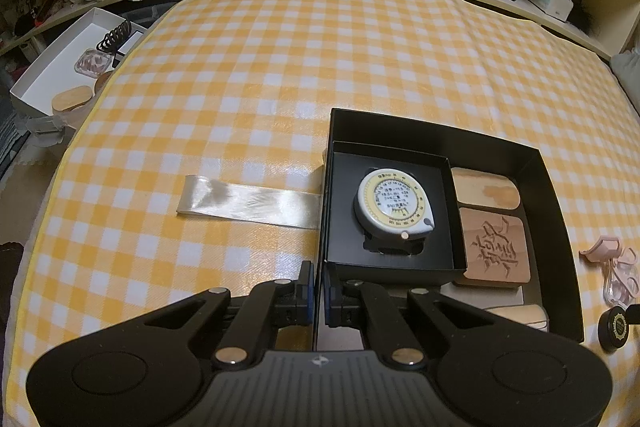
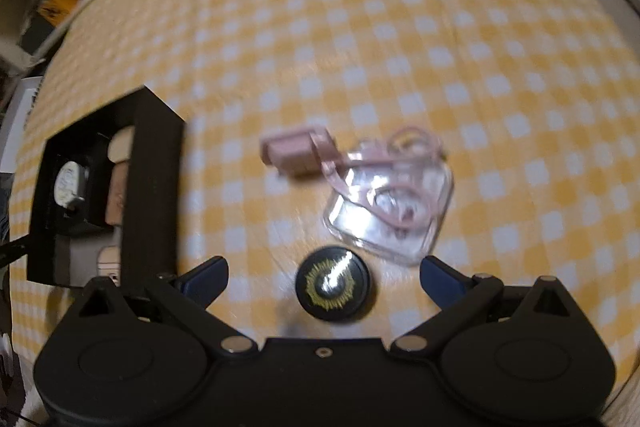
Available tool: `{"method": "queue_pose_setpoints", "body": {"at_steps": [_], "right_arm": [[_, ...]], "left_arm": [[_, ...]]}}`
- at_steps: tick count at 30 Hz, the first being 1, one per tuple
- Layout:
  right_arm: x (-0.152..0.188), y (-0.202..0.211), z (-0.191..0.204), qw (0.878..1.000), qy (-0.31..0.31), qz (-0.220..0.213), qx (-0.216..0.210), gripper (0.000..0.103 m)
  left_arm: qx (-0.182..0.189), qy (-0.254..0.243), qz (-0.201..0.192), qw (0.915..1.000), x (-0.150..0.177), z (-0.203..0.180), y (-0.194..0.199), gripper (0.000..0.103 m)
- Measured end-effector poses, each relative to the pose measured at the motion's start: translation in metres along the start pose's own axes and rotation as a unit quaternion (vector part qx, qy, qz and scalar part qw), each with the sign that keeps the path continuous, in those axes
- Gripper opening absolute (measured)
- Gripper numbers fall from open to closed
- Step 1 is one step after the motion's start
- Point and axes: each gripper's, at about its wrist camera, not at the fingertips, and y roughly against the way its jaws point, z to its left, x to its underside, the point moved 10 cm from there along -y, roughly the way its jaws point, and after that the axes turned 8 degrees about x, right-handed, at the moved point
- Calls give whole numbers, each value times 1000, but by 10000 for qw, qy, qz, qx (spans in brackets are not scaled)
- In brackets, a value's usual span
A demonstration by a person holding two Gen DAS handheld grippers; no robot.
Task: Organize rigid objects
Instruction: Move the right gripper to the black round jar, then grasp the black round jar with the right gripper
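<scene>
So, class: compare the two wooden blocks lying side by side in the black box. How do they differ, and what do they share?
The far wooden block is pale and plain-topped, with a darker stain; the near wooden block is redder-brown with a carved character. The far one looks shorter front to back from this view, though the fisheye may exaggerate that. Both lie flat in the black box, right of the tape measure, with rounded corners.

Large box (image 1: 554, 187) on tablecloth (image 1: 280, 67). Inside: small box (image 1: 340, 207) at left w/ tape measure (image 1: 394, 205) in it; wood blocks (image 1: 494, 247) to its right. Ribbon (image 1: 248, 201) left of box. Round cap (image 2: 334, 283) & clear case (image 2: 392, 203) right of box, case behind cap.
</scene>
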Motion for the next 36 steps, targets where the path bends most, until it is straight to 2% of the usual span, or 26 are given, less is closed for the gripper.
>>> {"method": "queue_pose_setpoints", "body": {"at_steps": [2, 5, 7, 12, 17, 24, 32, 36], "right_arm": [[5, -3, 0, 10000, 15, 49, -8, 83], [5, -9, 5, 9998, 139, 153, 36, 72], [7, -13, 10, 9995, 223, 200, 60, 68], [8, -20, 11, 9985, 400, 165, 350, 68], [7, -25, 10, 9972, 516, 156, 518, 54], [7, -32, 15, 9945, 788, 175, 661, 55], [7, -28, 21, 9950, 895, 125, 421, 50], [1, -15, 33, 9946, 1007, -138, 182, 50]], "left_arm": [[-5, -13, 3, 10000, 0, -1, -1, 5], [-3, -9, 2, 10000, 0, -1, -1, 5], [-3, -11, 3, 10000, 0, -1, 0, 5], [-8, -15, 2, 10000, 0, -1, 0, 5], [-7, -14, 2, 10000, 1, -2, -1, 5], [-11, -17, 1, 10000, 1, -2, -1, 5], [-10, -20, 0, 10000, 1, -3, 0, 5], [-11, -19, 4, 10000, 1, -3, 0, 5]]}}
